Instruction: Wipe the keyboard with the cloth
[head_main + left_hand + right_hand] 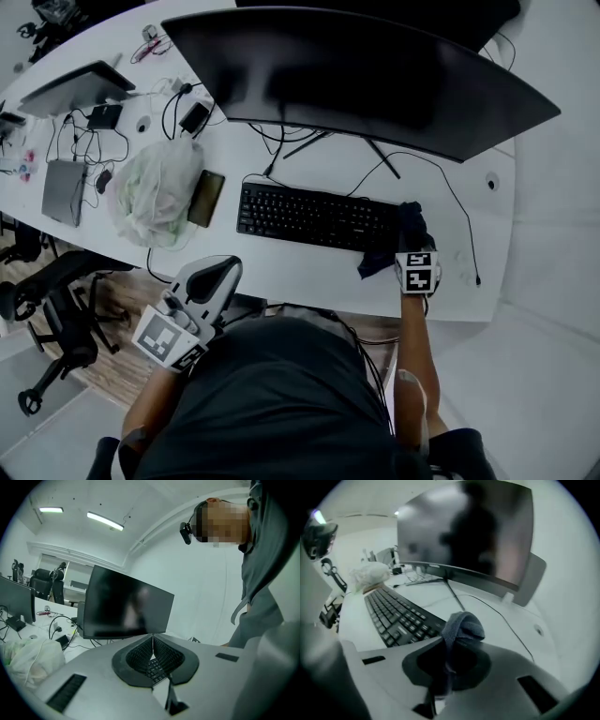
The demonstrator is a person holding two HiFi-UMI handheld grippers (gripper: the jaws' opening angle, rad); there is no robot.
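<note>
A black keyboard lies on the white desk in front of a curved monitor. My right gripper hovers at the keyboard's right end, shut on a dark blue-grey cloth that hangs toward the desk edge. In the right gripper view the cloth bunches up between the jaws, with the keyboard stretching away to the left. My left gripper is held off the desk's near edge, close to my body, jaws shut and empty. Between its closed jaws a bit of keyboard shows.
A crumpled plastic bag and a dark phone lie left of the keyboard. Further left are a closed laptop, cables and adapters. An office chair stands at the desk's left. A cable runs behind the keyboard's right end.
</note>
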